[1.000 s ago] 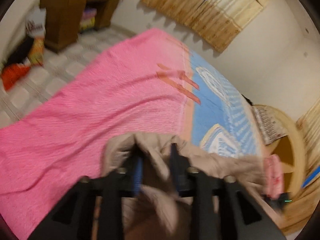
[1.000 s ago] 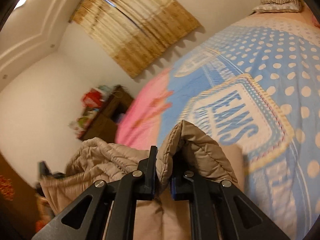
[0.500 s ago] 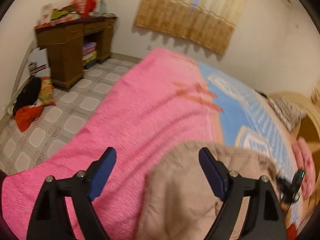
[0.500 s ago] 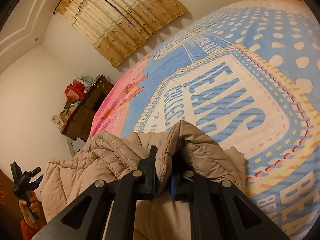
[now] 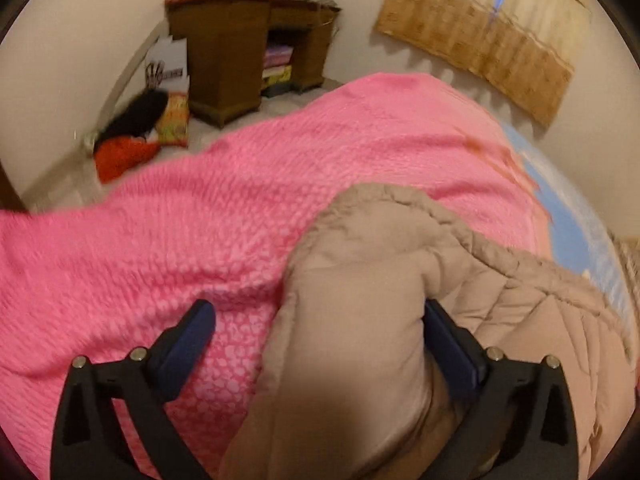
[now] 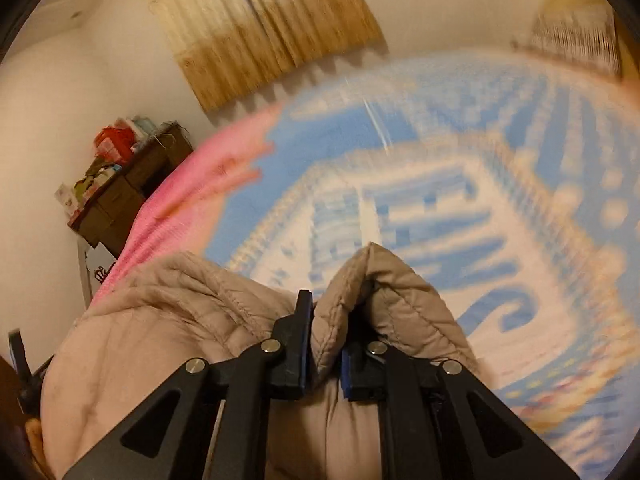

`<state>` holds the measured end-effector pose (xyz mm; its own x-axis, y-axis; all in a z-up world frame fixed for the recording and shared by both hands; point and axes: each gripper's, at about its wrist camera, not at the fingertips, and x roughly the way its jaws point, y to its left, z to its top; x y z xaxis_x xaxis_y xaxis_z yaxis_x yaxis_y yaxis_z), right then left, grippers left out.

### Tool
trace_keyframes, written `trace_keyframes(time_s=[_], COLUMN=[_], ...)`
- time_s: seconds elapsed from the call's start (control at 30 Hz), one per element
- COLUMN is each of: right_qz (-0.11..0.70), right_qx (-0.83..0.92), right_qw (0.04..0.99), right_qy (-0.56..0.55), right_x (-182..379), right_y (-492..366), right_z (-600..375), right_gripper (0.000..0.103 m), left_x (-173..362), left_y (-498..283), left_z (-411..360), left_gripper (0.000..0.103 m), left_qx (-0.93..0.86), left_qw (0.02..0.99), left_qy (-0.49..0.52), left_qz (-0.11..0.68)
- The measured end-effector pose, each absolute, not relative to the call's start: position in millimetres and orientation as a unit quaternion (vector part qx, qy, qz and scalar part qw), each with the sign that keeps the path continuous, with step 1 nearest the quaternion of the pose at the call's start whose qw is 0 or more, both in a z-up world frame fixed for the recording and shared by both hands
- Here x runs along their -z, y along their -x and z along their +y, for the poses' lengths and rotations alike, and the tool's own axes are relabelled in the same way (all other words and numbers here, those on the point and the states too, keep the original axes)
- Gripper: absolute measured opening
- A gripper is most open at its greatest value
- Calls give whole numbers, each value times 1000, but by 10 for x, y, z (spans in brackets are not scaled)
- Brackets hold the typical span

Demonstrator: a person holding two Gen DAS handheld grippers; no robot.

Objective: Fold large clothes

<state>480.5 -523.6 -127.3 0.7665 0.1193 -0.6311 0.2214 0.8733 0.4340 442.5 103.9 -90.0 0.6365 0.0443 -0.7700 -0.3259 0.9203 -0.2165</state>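
Here the left claw (image 5: 316, 344) is opening, the beige jacket (image 5: 400, 280) loose between its jaws; the right claw (image 6: 325, 344), clamped on a jacket fold at 12 o'clock, should lay it flat on the bed (image 6: 440, 200).

One padded beige jacket (image 5: 360, 320); one bedspread (image 5: 160, 248); one desk (image 5: 240, 48); one curtain (image 5: 480, 32).

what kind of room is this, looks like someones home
Most likely a bedroom in a home. A bed with a pink and blue cover fills the view, a curtain hangs on the wall, and a cluttered wooden desk stands in the corner.
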Motion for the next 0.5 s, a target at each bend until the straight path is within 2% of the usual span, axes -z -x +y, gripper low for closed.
trace_keyframes(time_s=[0.17,0.3,0.4,0.43,0.47,0.5], right_qz=[314,262,218,207,195,182], right_qx=[-17,-21,12,28,55,78], right_qw=[880,874,889,897,909,922], right_qy=[-355,-409,-402,-389,-364,-332], right_x=[1412,1203,861,767,630,484], right_y=[-4727,-4403,-4095,-4009,-3917,-3833], right_z=[-5548,-5656,-5668,-5670,-5659,-5628], right_gripper=[9,11,19,25,38,46], left_x=[875,936,953,955,949,956], left_y=[-4464,-4548,-4519,-4506,-4504,-4494], left_z=[987,932,863,853,847,836], left_gripper=[103,103,103,103,103,103], left_qx=[-102,-80,-69,-71,-74,-75], left_qw=[892,888,891,892,892,892], left_qy=[159,162,157,155,153,152], left_qz=[411,423,421,419,418,418])
